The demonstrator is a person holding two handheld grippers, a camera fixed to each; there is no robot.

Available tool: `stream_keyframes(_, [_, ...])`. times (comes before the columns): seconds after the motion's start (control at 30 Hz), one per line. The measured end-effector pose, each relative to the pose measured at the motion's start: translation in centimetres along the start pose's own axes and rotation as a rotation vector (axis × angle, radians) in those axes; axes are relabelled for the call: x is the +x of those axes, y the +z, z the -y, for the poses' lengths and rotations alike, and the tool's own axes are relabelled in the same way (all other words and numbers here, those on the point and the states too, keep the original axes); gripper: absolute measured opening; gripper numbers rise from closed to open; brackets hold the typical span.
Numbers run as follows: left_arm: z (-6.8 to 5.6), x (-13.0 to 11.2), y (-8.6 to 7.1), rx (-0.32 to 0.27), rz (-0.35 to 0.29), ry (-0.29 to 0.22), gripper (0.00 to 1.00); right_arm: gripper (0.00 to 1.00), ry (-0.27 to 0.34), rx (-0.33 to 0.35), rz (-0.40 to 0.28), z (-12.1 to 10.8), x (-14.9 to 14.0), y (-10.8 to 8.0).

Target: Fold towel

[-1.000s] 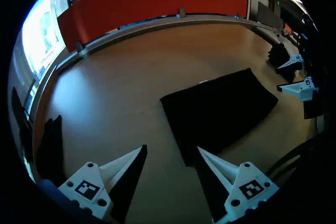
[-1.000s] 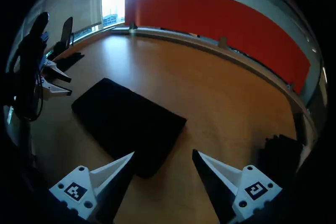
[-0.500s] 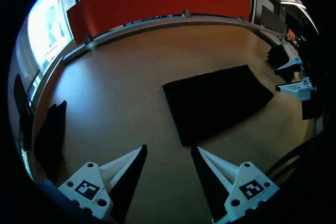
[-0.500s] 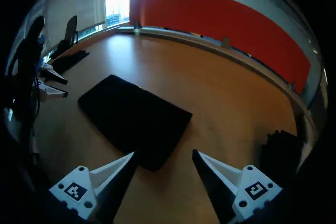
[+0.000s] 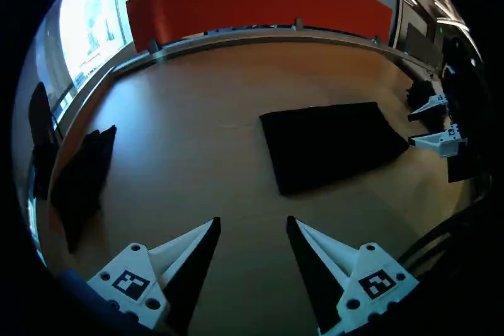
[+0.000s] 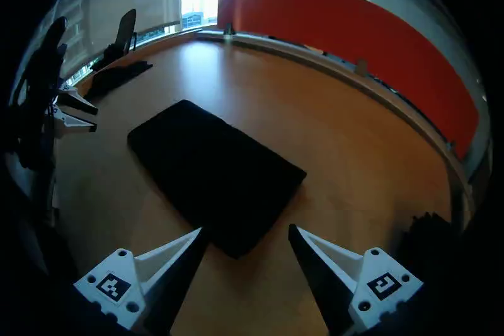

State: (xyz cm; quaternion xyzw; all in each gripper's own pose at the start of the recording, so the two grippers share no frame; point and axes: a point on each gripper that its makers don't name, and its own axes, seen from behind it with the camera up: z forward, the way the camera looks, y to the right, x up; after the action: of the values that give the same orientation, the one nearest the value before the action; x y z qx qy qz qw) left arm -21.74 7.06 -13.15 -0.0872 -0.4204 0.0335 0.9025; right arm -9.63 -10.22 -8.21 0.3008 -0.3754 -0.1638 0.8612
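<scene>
Towel (image 5: 331, 144) flat on table (image 5: 189, 109), dark rectangle, looks folded; ahead-right of left gripper (image 5: 252, 219), near corner just ahead of right gripper (image 6: 246, 227). Both grippers spread wide, empty, off cloth. Risks: dark layers hard to tell apart, so pinch may catch top layer alone and undo fold; smooth table lets towel slide, edges end skewed

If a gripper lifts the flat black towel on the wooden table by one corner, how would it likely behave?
The flat black towel lies limp and flush on the wooden table, so it would probably droop, not hold shape. The table looks smooth, so a push would likely slide or bunch it. Rolling or tipping seems unlikely.
</scene>
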Motion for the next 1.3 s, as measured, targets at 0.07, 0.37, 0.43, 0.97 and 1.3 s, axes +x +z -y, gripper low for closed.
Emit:
stream_keyframes(0.07, [0.2, -0.4, -0.3, 0.007, 0.002, -0.009, 0.77, 0.97, -0.005, 0.009, 0.003, 0.0, 0.0, 0.1])
stream_keyframes(0.37, [0.4, -1.5, -1.6, 0.023, 0.003, -0.05, 0.77, 0.9, -0.026, 0.059, 0.052, 0.7, -1.6, 0.3])
stream_keyframes(0.43, [0.4, -1.7, -1.9, 0.023, 0.004, -0.058, 0.77, 0.86, -0.027, 0.071, 0.068, 0.9, -2.1, 0.4])
stream_keyframes(0.97, [0.8, -2.9, -3.2, 0.032, 0.005, -0.068, 0.77, 0.39, -0.031, 0.124, 0.128, 1.2, -3.5, 0.5])
stream_keyframes(1.3, [1.0, -2.9, -3.3, 0.033, 0.001, -0.065, 0.77, 0.1, -0.048, 0.158, 0.134, 1.4, -3.6, 0.5])
